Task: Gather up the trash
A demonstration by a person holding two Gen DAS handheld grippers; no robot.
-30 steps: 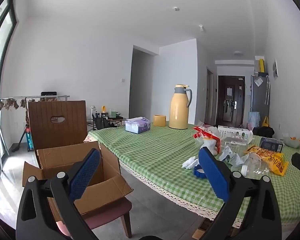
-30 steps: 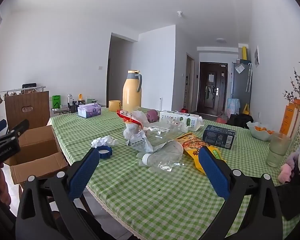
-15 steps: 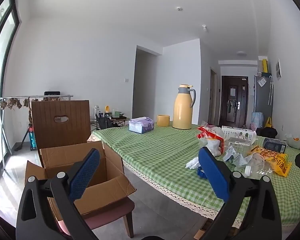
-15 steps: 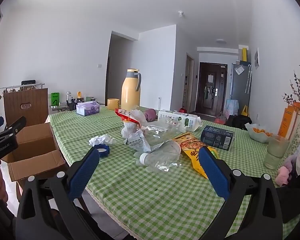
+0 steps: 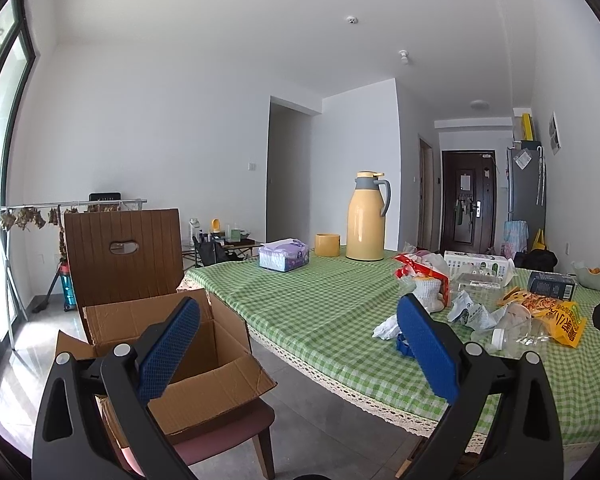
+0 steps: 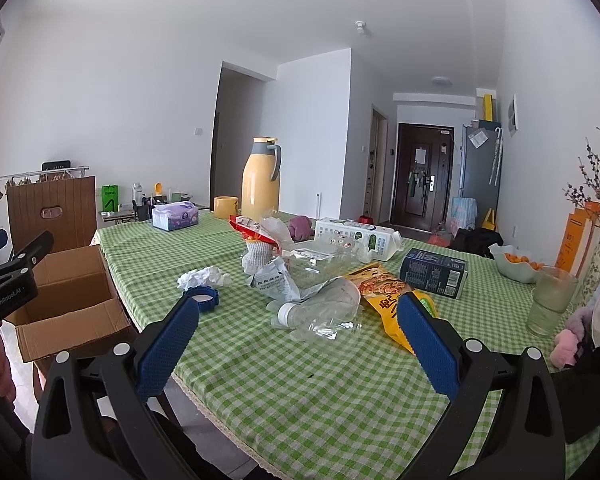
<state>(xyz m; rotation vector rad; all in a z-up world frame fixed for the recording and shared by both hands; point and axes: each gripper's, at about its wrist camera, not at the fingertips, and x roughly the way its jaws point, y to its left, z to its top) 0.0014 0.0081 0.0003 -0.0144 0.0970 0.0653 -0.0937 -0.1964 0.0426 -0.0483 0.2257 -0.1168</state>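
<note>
Both tools are held wide apart at the blue pads with nothing between them. The right tool [image 6: 298, 340] hangs over the near edge of the bench [image 6: 340, 412], and the trash lies straight ahead of it, a little beyond the fingertips. The left tool [image 5: 298, 344] sits off the bench's corner, over the gap between the bench and the cardboard box [image 5: 168, 332], which stands open on a chair seat to its left.

Nearest the right tool is the crushed clear plastic bottle [image 6: 320, 308], lying on its side with its long axis running left to right across the tool's line of approach, white cap end to the left. Touching its right end is the yellow snack bag [image 6: 388, 292]. To the left, near the bench edge, sit a blue ring-shaped lid [image 6: 201, 294] and, just behind it, a crumpled white paper wad [image 6: 202, 276]. Farther back are a torn white wrapper [image 6: 274, 280], a red snack bag [image 6: 252, 230], clear plastic trays and a white carton [image 6: 356, 236].

By my reading, the right tool is the nearer one for the bottle: a short reach forward, pads closing across the narrow body. The paper wad and lid lie closer to the left tool's side, and the box is on that side too, so whatever gets picked up must travel leftward off the bench edge to reach it.
</note>
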